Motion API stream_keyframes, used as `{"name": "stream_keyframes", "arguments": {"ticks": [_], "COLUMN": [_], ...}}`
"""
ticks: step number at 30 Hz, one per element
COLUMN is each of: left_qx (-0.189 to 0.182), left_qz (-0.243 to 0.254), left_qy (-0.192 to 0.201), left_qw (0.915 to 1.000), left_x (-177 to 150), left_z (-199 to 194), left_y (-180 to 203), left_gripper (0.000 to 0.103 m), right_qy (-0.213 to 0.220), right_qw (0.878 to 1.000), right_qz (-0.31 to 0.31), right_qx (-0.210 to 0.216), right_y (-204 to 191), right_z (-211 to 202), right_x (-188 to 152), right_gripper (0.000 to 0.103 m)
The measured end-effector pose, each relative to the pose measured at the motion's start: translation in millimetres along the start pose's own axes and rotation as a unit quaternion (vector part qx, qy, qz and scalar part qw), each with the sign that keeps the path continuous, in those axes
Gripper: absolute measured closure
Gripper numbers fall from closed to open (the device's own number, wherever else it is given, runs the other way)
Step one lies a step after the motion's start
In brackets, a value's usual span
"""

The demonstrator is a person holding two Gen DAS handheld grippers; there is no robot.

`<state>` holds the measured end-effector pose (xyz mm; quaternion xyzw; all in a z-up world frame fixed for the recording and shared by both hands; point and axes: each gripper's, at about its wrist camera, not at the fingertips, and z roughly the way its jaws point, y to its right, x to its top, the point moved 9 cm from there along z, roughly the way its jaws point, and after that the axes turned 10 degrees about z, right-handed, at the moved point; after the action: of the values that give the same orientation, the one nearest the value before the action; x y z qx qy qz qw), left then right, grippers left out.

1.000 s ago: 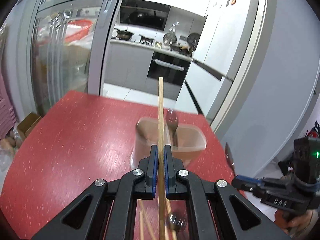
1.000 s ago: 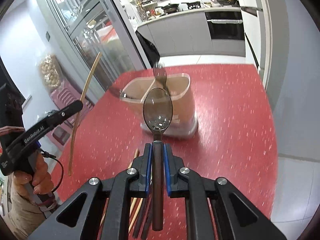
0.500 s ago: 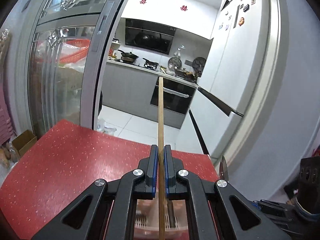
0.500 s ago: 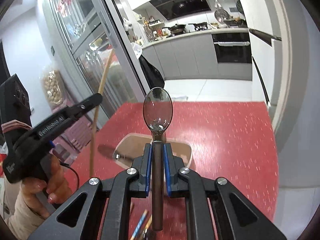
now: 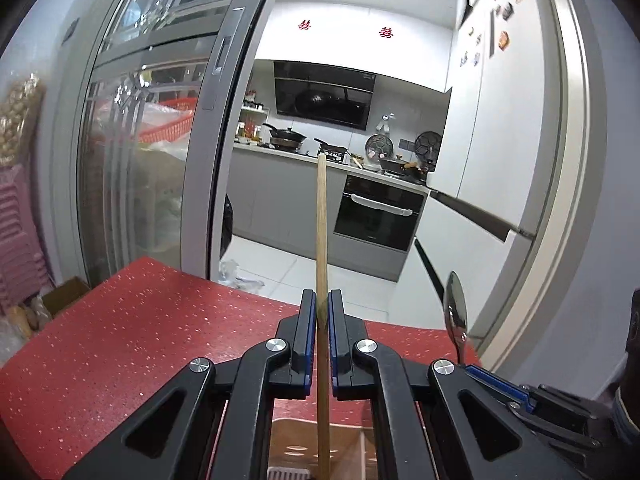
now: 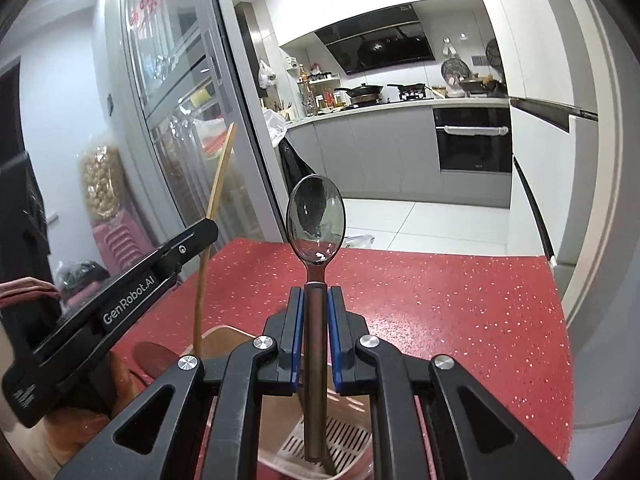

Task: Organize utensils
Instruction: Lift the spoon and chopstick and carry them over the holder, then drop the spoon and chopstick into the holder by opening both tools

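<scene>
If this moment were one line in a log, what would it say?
left gripper: shut on chopstick | right gripper: shut on spoon | both above utensil holder

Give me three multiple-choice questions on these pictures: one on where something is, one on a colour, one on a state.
1. Where is the container?
A. below both grippers
B. on the kitchen counter
C. on the floor

2. What colour is the table?
A. white
B. red
C. green

3. The right gripper is
A. open and empty
B. shut on a fork
C. shut on the spoon

Answers: 1 A, its rim shows under the fingers in both views. 2 B, speckled red top. 3 C, pads clamp the spoon's handle.
</scene>
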<state>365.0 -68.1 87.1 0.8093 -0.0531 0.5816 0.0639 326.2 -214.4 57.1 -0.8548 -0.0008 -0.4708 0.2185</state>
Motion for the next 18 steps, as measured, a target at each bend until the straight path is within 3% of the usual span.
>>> {"name": "stream_keyframes", "arguments": {"ticks": [18], "left_qx": [0.025], "left_qz": [0.069], "left_qy": [-0.041], "left_qw": [0.9964], "left_x": [-44.1], "left_z": [-6.2], "left_y": [13.8], "left_gripper": [0.072], "right_qy": [-0.011], "right_qw": [0.998], "right_qz": [-0.048], "right_qx": [-0.025], "right_y": [5.5], "right_z": [6.5], "right_x": [-38.6], "right_gripper": [0.090]}}
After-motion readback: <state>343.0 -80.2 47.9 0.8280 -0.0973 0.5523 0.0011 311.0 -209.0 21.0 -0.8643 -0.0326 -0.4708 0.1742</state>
